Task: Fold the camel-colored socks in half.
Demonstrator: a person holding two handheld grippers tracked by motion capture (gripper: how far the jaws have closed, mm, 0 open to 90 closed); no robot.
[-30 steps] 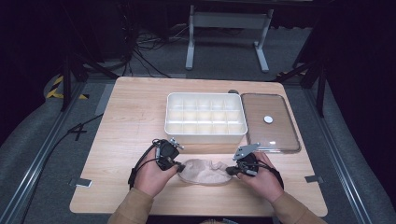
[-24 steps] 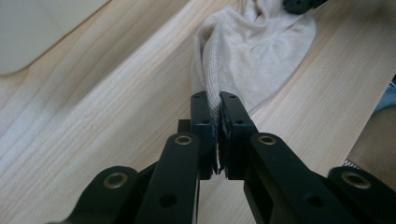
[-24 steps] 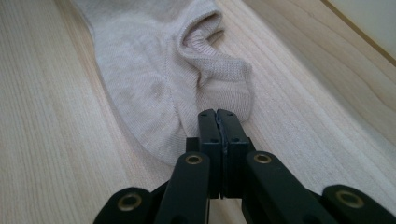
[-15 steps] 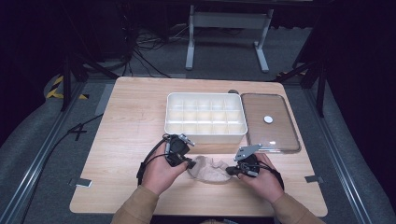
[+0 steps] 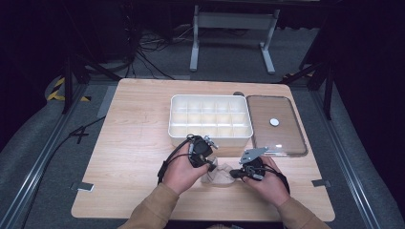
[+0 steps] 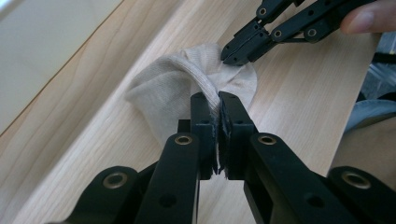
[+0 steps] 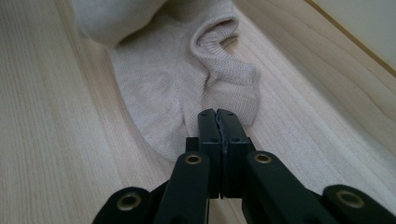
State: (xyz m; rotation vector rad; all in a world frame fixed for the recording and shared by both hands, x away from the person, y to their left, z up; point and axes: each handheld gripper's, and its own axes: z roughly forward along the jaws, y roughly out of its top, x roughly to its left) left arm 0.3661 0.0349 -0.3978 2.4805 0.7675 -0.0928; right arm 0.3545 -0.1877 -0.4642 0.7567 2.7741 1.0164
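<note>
A light wooden table (image 5: 138, 124) stands on grey carpeted floor (image 5: 43, 143) in a dark room. Behind it, black cables (image 5: 148, 52) trail past a grey metal stand (image 5: 231, 28).

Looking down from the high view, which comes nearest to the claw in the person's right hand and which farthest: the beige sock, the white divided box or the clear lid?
From the right claw:
1. Beige knitted sock, pinched in it, just to its left.
2. Clear flat plastic lid, beyond it, slightly right.
3. White plastic compartment box, beyond it, to the left; a near call with the lid.
</note>
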